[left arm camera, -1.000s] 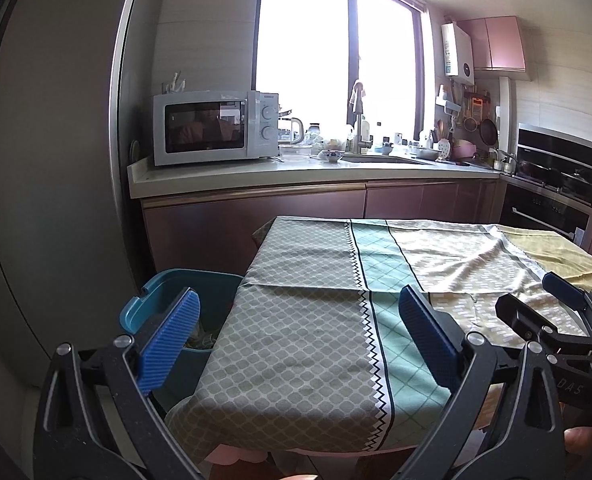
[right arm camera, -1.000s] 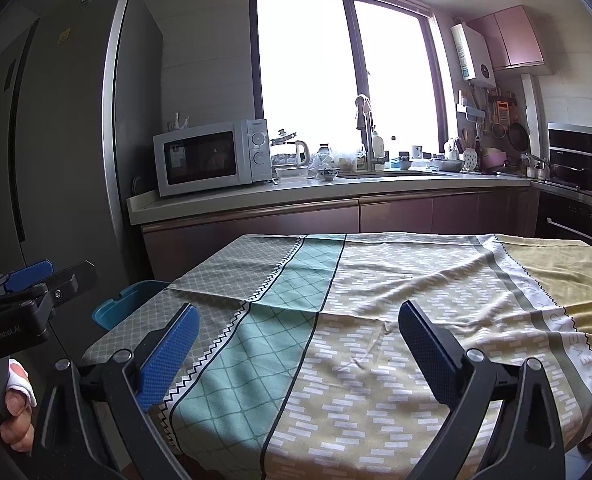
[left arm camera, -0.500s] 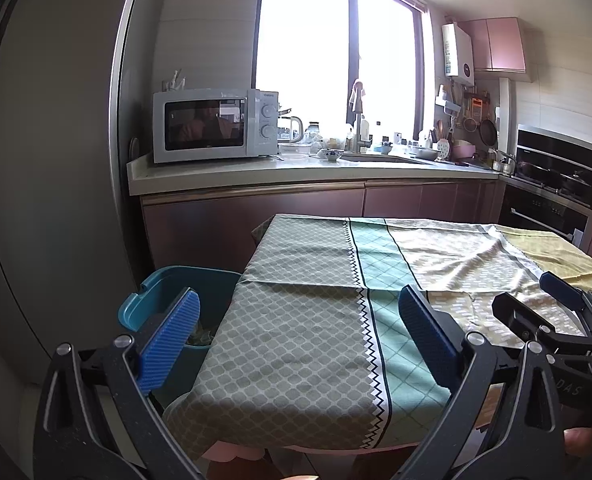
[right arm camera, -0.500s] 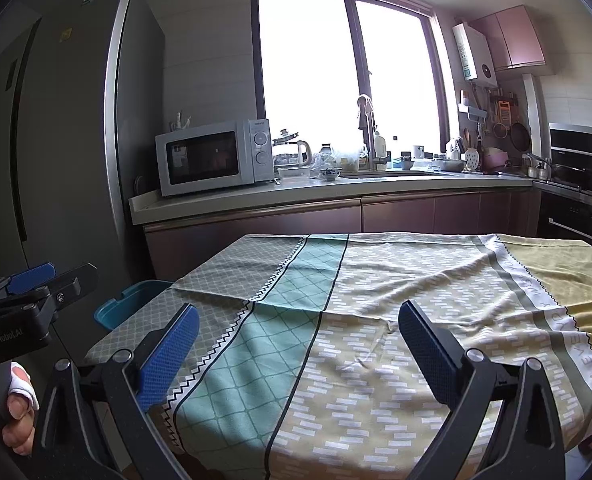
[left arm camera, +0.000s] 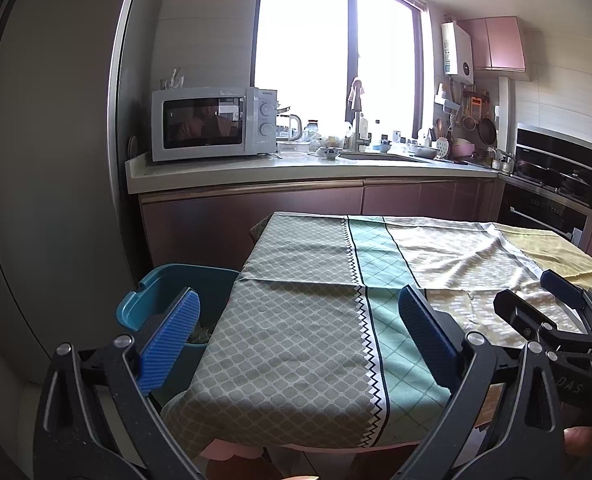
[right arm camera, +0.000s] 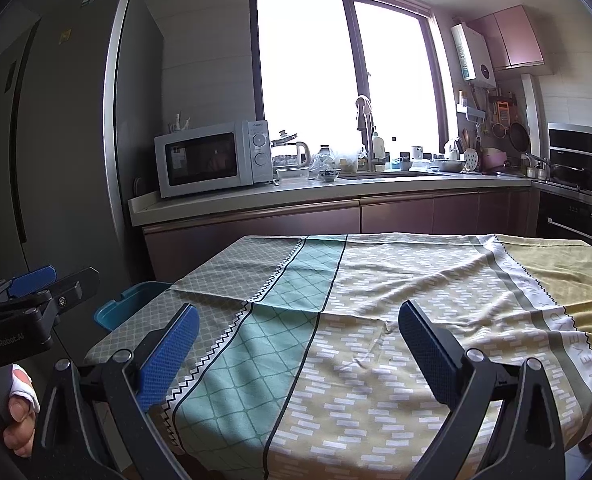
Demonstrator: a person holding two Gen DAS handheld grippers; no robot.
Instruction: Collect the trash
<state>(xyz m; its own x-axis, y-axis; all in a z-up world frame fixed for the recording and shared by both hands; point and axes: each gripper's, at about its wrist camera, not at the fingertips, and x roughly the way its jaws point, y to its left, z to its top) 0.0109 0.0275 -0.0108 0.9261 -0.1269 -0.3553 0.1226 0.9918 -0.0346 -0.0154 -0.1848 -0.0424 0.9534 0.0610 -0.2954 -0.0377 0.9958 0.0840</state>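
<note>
Left tongs [left arm camera: 298, 336] and right tongs [right arm camera: 298, 340] both spread wide, nothing gripped, hovering over the near edge of the bench [left arm camera: 296, 320] with its patterned cloth. Teal bin [left arm camera: 163, 292] sits at the bench's left corner; looks like scraps inside, hard to tell.

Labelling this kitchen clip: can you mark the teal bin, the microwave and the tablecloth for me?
teal bin [left arm camera: 157, 294], left wrist view, inner wall near the rim.
microwave [right arm camera: 199, 158], right wrist view, dark door window.
tablecloth [right arm camera: 396, 280], right wrist view, yellow-patterned middle panel.
</note>
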